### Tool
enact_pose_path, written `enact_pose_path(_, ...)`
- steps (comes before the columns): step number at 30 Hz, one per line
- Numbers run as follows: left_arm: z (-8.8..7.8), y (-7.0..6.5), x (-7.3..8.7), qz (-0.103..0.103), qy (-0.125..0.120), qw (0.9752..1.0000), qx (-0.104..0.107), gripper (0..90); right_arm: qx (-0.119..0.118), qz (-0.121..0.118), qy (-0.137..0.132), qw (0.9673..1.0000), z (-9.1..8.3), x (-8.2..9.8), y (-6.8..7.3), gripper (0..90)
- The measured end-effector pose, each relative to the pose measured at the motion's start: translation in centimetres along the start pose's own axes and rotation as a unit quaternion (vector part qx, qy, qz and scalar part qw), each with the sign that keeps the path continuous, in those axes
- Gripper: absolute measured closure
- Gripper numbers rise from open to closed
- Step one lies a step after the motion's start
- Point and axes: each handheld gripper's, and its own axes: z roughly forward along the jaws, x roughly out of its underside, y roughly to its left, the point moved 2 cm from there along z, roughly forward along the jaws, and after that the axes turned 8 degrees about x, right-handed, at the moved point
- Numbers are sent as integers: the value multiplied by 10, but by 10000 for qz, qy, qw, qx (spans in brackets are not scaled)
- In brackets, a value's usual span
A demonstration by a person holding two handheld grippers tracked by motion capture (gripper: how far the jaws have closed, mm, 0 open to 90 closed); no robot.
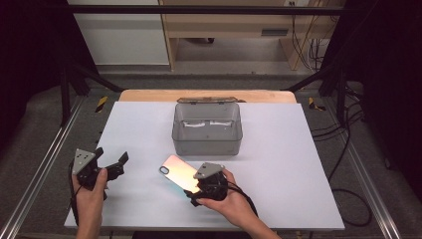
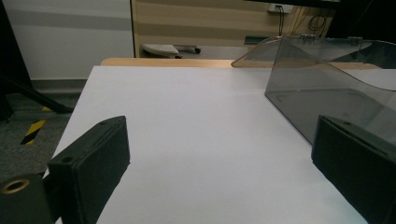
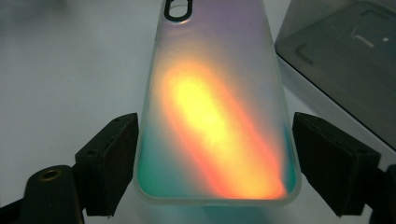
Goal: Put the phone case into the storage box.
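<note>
High view overhead, tong cameras low, table shared

Iridescent phone case (oval camera cutout at its far end) clamped by its long edges above the table

No text, label, brand name or number can be read anywhere in these views. The iridescent, translucent phone case, at the centre of the right gripper view, bears no print. The smoky grey, clear plastic box, at the centre of the high view, holds two small white strips, too blurred to tell whether they carry lettering. The only signs are yellow-and-black hazard stripes on the floor at the table's far left corner in the high view, and another such stripe at the left edge of the left gripper view.
</note>
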Motion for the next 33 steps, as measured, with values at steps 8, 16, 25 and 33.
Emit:
enact_pose_path(8,-1,-8,-2,77,-88,9998,136,22,249,-38,-249,9994,-29,21,-9,177)
enact_pose_path(16,-1,-22,-5,130,-207,9990,366,22,420,86,-512,9978,-39,19,-14,176)
enact_pose_path(25,-2,-31,-7,39,-399,9979,505,24,494,236,-863,9948,-46,15,-19,176)
enact_pose_path(33,-1,-40,-6,155,-417,9971,616,23,568,385,-1088,9917,-55,15,-25,176)
